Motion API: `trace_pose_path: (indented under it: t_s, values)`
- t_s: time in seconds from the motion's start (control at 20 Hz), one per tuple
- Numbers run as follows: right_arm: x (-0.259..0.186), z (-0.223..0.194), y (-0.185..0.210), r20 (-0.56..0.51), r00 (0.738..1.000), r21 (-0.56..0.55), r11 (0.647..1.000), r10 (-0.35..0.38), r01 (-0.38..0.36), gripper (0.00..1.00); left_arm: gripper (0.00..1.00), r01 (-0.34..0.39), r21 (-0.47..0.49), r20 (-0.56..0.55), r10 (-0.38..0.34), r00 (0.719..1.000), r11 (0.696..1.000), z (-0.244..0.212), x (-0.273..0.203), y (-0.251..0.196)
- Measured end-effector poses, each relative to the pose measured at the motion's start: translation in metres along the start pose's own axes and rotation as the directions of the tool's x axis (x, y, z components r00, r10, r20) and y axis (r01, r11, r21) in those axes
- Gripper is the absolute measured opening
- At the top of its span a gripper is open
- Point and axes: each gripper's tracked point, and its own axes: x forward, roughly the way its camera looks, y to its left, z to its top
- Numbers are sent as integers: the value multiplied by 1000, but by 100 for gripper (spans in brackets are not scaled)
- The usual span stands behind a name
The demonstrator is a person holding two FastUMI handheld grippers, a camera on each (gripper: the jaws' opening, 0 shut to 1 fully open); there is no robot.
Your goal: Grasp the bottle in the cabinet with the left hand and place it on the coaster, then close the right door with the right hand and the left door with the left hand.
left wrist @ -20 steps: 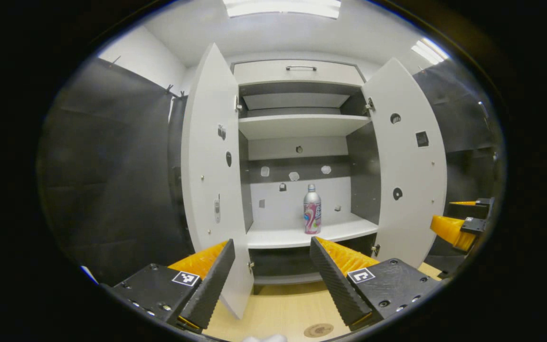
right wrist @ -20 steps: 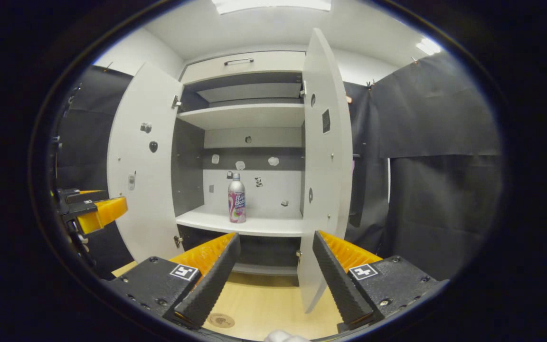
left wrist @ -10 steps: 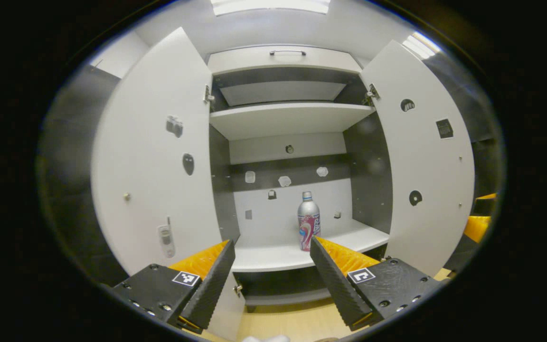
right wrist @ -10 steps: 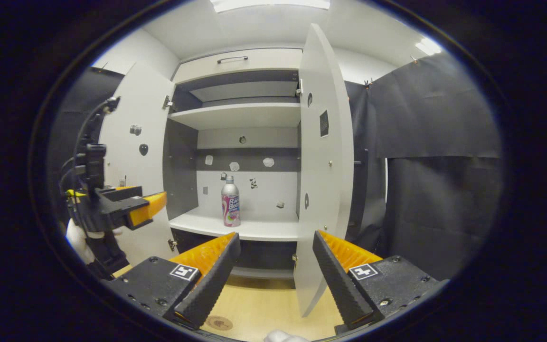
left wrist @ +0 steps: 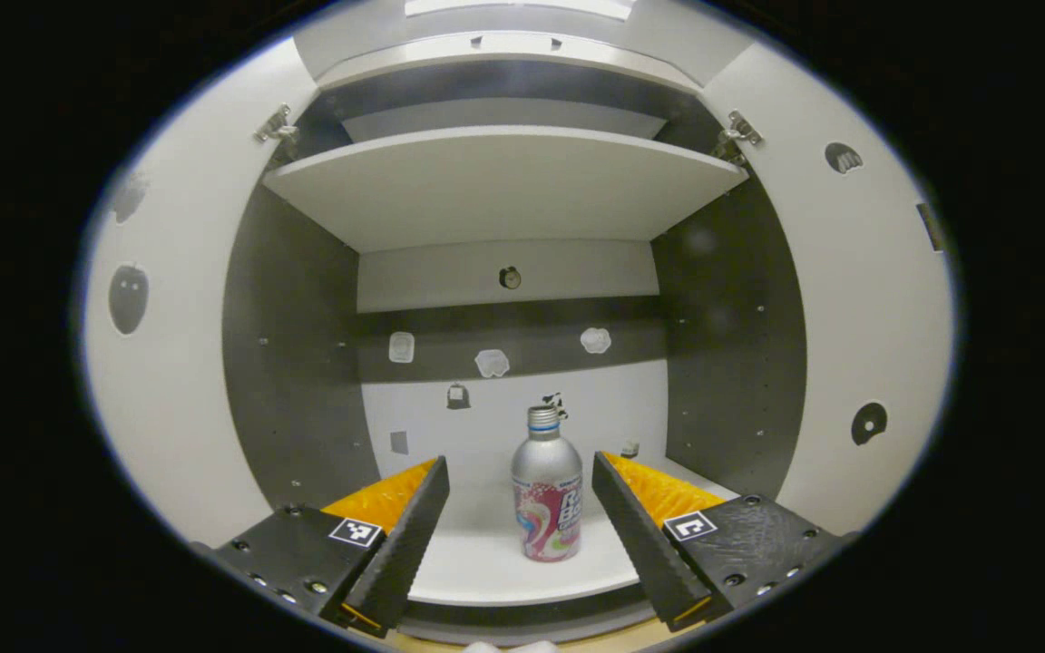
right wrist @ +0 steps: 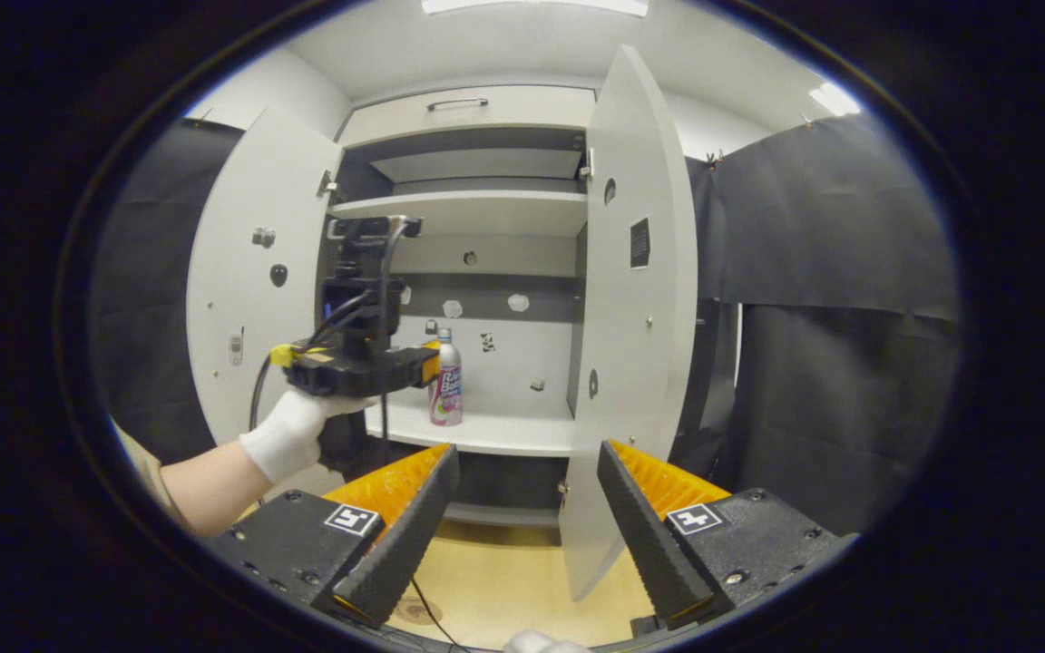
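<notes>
- Left gripper view: the left hand-held gripper [left wrist: 515, 535] is reaching into the cabinet [left wrist: 305, 363] with its ribbed fingers [left wrist: 409, 535] spread wide and gripping nothing. The bottle [left wrist: 547, 485] is standing upright on the lower shelf [left wrist: 486, 571] between and beyond the fingertips, apart from both. It is a smooth metallic cylinder with a rounded shoulder, a narrow threaded neck and a pink printed wrap around its lower half. A flat white upper shelf [left wrist: 504, 186] is spanning the matte grey interior, and small stickers are dotting the back wall.
- Right gripper view: the right hand-held gripper [right wrist: 522, 535] is hanging back over the pale wood desk [right wrist: 504, 589], wide open and empty. From here the left hand-held gripper [right wrist: 368, 367] is showing from outside, held by a white-gloved hand [right wrist: 291, 440] and pointing at the bottle [right wrist: 446, 381]. The left door [right wrist: 246, 299] and right door [right wrist: 636, 317] are both standing open, and a round coaster [right wrist: 418, 610] is lying on the desk.
</notes>
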Motion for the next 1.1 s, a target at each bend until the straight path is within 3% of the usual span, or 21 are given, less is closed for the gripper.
trace_pose_path:
  t_s: [0.25, 0.55, 0.6, 0.65, 0.75, 0.85, 0.95, 1.1]
  values:
    - [1, 0, -8, -15, 1000, -22, 1000, -15, 14, 100, 97, -41, -6, -53, 41, 998, 999, -32, 55, -7]
    - [7, -7, -25, -40, 998, -14, 999, -41, 40, 100, 98, -59, -17, -117, 57, 992, 998, -62, 84, -9]
    - [7, -9, -26, -44, 998, -8, 999, -38, 38, 100, 95, -71, -13, -127, 69, 989, 997, -64, 82, -6]
    - [7, -8, -27, -42, 998, -6, 999, -35, 35, 100, 81, -74, -12, -120, 72, 990, 997, -60, 78, -4]
    - [8, -6, -30, -32, 999, -7, 999, -39, 39, 100, 84, -73, -17, -110, 71, 991, 997, -55, 77, -4]
    - [6, -5, -34, -20, 999, -6, 999, -47, 47, 100, 79, -51, -15, -63, 50, 997, 999, -39, 63, -6]
    - [6, -5, -36, -18, 999, 3, 999, -50, 50, 100, 82, -26, -11, -20, 26, 999, 1000, -21, 40, -10]
    - [4, -9, -37, -20, 999, 14, 999, -48, 49, 100, 79, 10, -6, 32, -10, 999, 1000, -2, 2, -16]
